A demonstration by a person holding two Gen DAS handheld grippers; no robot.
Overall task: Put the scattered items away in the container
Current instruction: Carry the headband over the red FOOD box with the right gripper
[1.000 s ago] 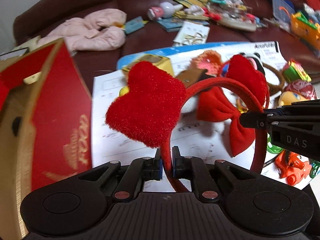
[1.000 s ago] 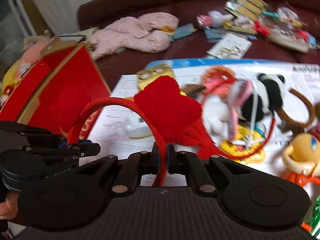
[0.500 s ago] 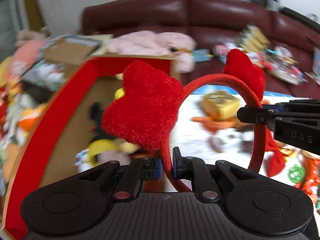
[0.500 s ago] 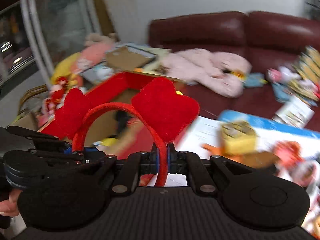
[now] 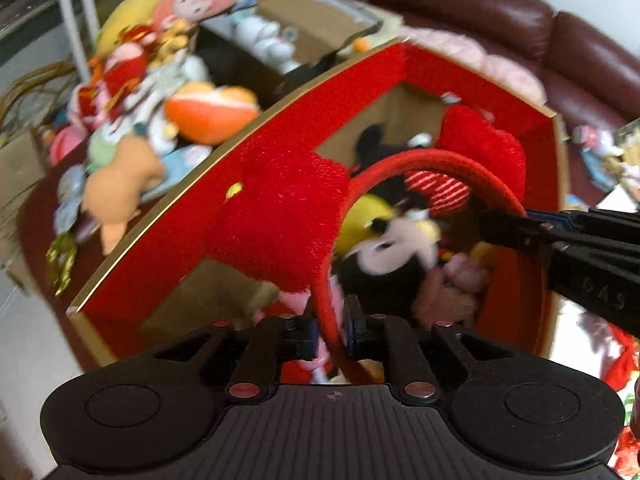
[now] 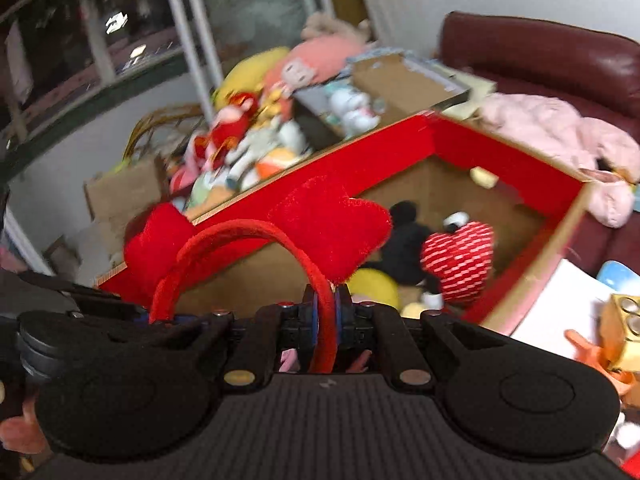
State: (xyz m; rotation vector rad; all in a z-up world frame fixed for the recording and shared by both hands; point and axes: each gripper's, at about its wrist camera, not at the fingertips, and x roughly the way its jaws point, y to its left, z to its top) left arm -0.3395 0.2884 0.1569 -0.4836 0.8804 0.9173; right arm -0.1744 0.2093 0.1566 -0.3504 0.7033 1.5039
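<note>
Here both grippers, left (image 5: pixel 331 326) and right (image 6: pixel 325 314), clamp their jaws on the red heart headband (image 5: pixel 420 162), the open red box (image 5: pixel 460 68) lying directly ahead below.

Red fuzzy headband (image 5: pixel 436 162) with two plush hearts, standing upright as an arch, pinched at each end and hanging right over the open box. Red-lined cardboard box (image 5: pixel 192 216) underneath, already holding a Mickey-looking plush (image 5: pixel 384 248), a red striped heart (image 6: pixel 460 260) and probably more, too blurry to tell.
</note>
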